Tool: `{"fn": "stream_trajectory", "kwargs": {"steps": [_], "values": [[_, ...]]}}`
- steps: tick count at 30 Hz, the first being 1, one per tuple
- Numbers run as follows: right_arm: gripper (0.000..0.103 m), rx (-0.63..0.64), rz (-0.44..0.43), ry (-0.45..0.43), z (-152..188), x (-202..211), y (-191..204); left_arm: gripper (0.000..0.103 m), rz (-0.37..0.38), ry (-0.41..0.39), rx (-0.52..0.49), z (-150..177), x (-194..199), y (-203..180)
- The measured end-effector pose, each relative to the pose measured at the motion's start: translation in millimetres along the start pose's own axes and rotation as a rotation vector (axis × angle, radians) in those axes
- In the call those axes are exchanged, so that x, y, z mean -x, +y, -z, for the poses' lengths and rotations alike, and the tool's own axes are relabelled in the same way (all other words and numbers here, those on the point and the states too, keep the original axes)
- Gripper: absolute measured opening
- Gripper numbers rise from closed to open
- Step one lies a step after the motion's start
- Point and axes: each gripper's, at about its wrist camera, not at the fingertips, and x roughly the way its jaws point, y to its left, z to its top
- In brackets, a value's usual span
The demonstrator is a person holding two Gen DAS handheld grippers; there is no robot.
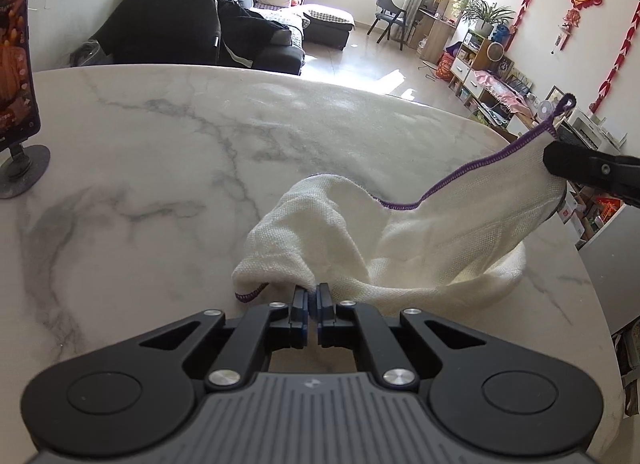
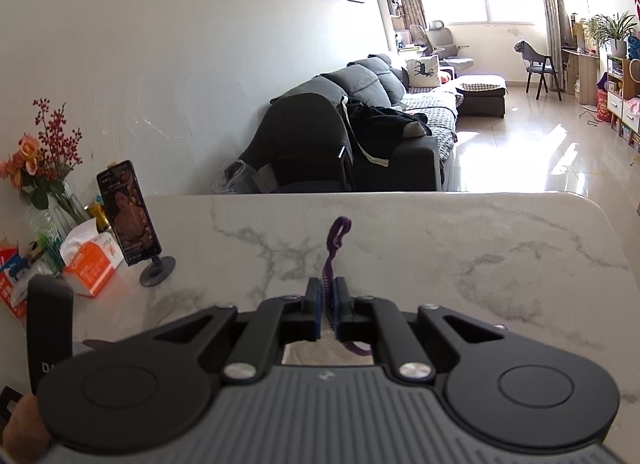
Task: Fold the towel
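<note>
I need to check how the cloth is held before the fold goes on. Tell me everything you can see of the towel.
The towel is white, loosely woven cloth with purple stitched edging and a purple hanging loop at one corner. It is crumpled, not yet folded: its middle sags onto the marble table. The left gripper is shut on its near edge; the right gripper is shut on the loop corner, holding it raised above the table.

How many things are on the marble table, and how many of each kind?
Towel: 1
Phone on a stand: 1
Tissue box: 1
Vase of flowers: 1
Gold can: 1
Total: 5, not counting the blurry packets at the left edge.
</note>
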Motion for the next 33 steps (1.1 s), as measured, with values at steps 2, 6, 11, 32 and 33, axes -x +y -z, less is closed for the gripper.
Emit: {"fn": "stream_trajectory", "kwargs": {"steps": [2,6,11,32,33], "values": [[0.006,0.000,-0.017,-0.007,-1,5,2,0.003,-0.001,0.009,-0.001,1,-3,0],[0.006,0.018,-0.048,-0.012,1,14,8,0.011,0.036,0.029,0.023,-1,-3,7],[0.006,0.044,-0.072,-0.005,5,20,15,0.046,0.091,0.003,0.096,-10,14,18],[0.007,0.211,-0.201,0.112,41,26,56,0.048,0.374,0.049,0.218,-33,30,7],[0.007,0.220,-0.207,0.118,43,25,58,0.048,0.378,0.049,0.216,-33,30,7]]}}
